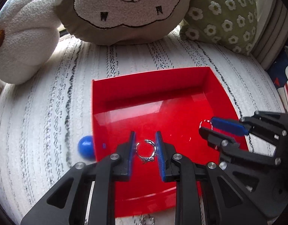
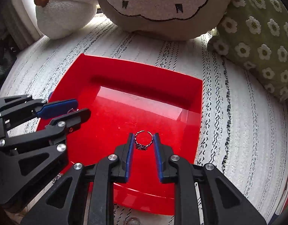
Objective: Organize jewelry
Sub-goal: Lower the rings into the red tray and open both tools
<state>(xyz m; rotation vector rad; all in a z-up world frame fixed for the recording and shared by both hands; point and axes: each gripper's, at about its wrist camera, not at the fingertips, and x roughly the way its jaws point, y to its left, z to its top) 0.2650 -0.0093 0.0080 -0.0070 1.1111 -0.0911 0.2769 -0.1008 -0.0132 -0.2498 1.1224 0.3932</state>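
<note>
A shallow square glossy red plastic tray [image 1: 151, 101] lies on a white woven cover with black wavy stripes [image 1: 40, 131], and both grippers hang over its near half. The left gripper [image 1: 145, 148], black with blue pads, pinches a thin silver open-band ring [image 1: 145, 151] between its fingers, the band held upright above the tray floor. At about 3 o'clock from it the right gripper [image 1: 206, 126] reaches in over the tray's right part. In its own view the right gripper [image 2: 144, 140] pinches a second thin silver ring with a small dark ornament [image 2: 143, 140] the same way, and the left gripper [image 2: 76, 106] shows at 9 o'clock over the tray's [image 2: 125, 71] left edge. A small blue ball [image 1: 85, 147] rests on the cover against the tray's left wall. Beyond the tray, at 12 o'clock, stands a beige cushion with a fleecy sheep face [image 1: 125, 9], with a white plush cushion [image 1: 22, 37] at 10 o'clock and a green cushion with white daisies [image 1: 224, 16] at 2 o'clock. More small silver jewelry [image 2: 132, 220] lies on the cover at 6 o'clock, just outside the tray's near edge.
</note>
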